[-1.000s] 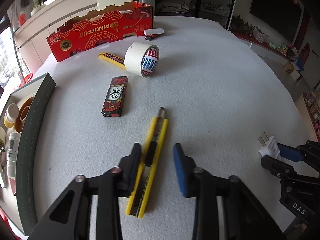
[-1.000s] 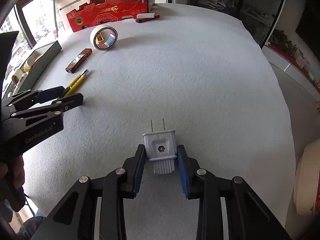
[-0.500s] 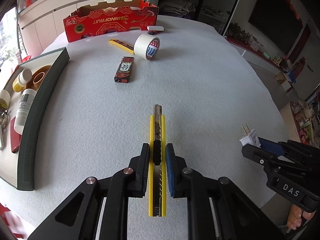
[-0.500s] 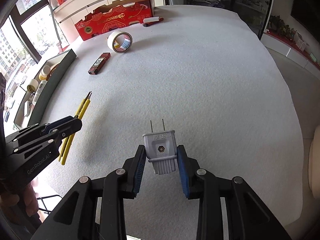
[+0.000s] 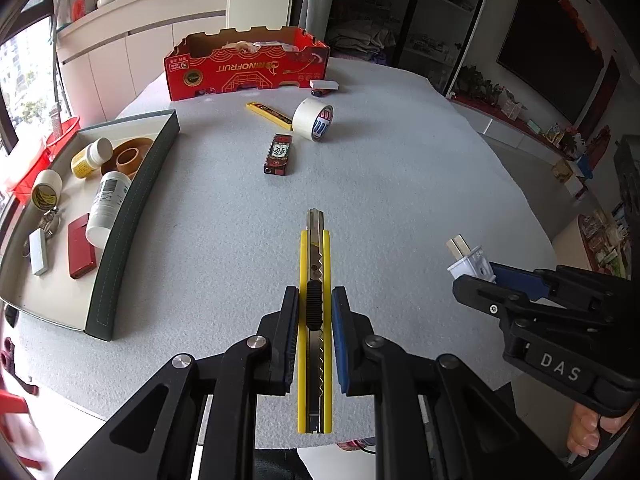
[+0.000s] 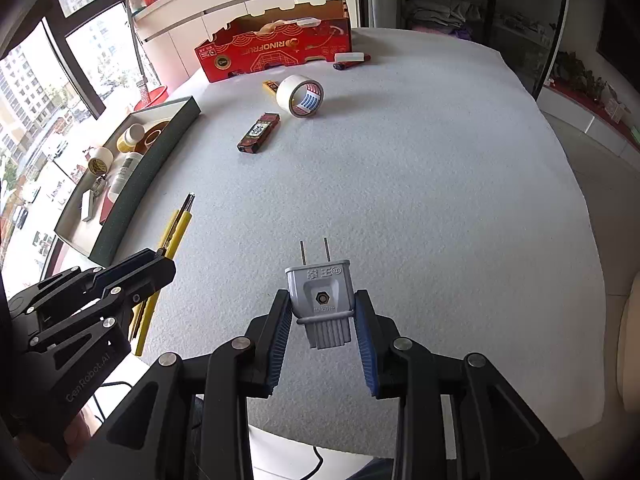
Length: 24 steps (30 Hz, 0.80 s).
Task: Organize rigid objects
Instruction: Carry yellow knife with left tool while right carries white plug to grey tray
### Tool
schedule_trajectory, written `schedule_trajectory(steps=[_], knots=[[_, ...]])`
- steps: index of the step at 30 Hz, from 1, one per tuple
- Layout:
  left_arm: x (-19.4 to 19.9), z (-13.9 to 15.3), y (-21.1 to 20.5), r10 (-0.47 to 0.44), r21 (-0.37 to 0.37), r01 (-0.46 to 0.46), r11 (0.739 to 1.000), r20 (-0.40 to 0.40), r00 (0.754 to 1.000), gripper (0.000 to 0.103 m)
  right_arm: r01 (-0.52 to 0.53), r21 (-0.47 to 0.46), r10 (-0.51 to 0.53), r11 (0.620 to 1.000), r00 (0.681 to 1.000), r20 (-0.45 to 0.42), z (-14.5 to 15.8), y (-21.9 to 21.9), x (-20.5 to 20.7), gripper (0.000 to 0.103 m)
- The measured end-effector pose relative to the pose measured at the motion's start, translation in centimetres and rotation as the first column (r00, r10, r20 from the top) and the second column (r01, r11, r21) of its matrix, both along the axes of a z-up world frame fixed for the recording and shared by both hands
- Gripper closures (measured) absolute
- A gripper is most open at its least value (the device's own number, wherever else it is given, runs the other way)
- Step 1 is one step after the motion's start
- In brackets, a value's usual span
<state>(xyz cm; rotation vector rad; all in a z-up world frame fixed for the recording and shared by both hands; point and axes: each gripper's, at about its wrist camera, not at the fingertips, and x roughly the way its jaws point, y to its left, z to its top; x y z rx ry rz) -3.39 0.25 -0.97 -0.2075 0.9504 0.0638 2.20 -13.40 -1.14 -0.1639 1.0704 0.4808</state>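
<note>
My left gripper [image 5: 315,308] is shut on a yellow utility knife [image 5: 315,264], held above the white table with its blade end pointing away. My right gripper [image 6: 322,312] is shut on a white two-pin plug [image 6: 320,292], pins forward, also lifted off the table. In the left wrist view the right gripper [image 5: 486,276] holds the plug [image 5: 468,258] at the right. In the right wrist view the left gripper [image 6: 160,262] holds the knife [image 6: 176,228] at the left. A dark green tray [image 5: 132,216] at the left holds bottles, a tape ring and small boxes.
On the table lie a white tape roll [image 5: 314,119], a dark red small box [image 5: 278,154], a thin yellow blade case [image 5: 269,114], a red lighter [image 6: 345,66] and a white block [image 6: 350,57]. A red cardboard box [image 5: 248,66] stands at the far edge.
Both grippers have risen and pulled back from the table, the left closing on the knife and lifting it, the right carrying the plug. The tray has come into fuller view.
</note>
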Motion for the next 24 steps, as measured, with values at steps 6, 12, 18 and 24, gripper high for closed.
schedule_trajectory(steps=[6,12,18,24], knots=[[-1.2,2.0,2.1,0.040,-0.011,-0.039,0.999,0.056,0.998,0.086,-0.043,0.006,0.043,0.999,0.999,0.023,2.0,2.3,-0.7,0.070],[-2.7,3.7,6.0,0.126,-0.017,-0.125,0.992,0.103,0.987,0.086,-0.119,0.006,0.118,0.993,0.992,0.043,3.9,6.2,-1.0,0.070],[-4.5,5.0,11.7,0.254,-0.009,-0.255,0.967,0.145,0.956,0.086,-0.222,0.004,0.221,0.975,0.972,0.084,6.2,11.8,-1.2,0.070],[-5.8,5.6,18.3,0.401,0.004,-0.407,0.913,0.158,0.902,0.086,-0.321,0.016,0.317,0.947,0.941,0.117,8.2,18.2,-0.8,0.070]])
